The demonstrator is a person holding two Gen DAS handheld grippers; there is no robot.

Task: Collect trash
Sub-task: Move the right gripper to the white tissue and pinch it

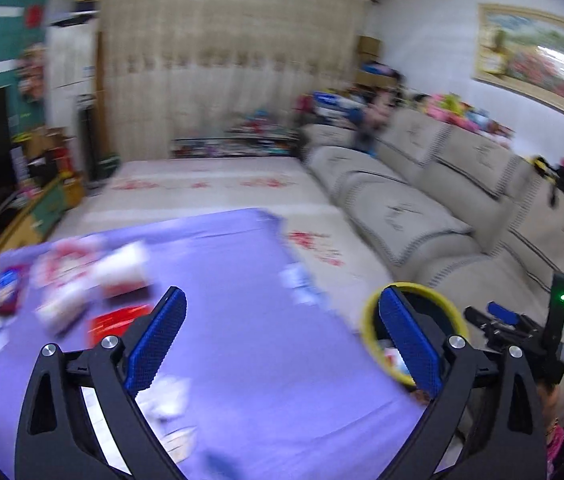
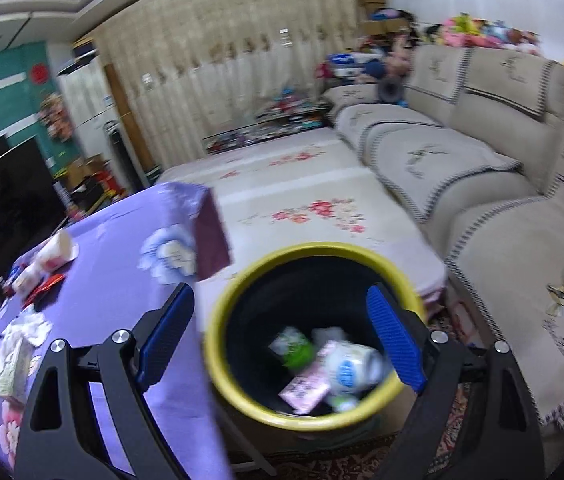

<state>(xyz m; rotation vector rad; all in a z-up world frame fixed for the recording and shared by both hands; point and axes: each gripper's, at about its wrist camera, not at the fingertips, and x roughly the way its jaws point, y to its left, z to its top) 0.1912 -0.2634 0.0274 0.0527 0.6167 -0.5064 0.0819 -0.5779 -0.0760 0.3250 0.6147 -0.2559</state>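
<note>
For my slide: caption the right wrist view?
Open right gripper above the yellow-rimmed bin holding trash, beside the purple table.

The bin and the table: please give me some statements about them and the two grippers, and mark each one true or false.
1. The bin has a yellow rim. True.
2. The bin is empty. False: several pieces of trash lie in it.
3. The tablecloth is purple. True.
4. The right gripper holds a paper cup. False: its jaws are open with nothing between them; the cup lies on the table.
5. The left gripper is shut. False: its jaws stand wide open and hold nothing.
6. Wrappers lie on the table. True.
</note>
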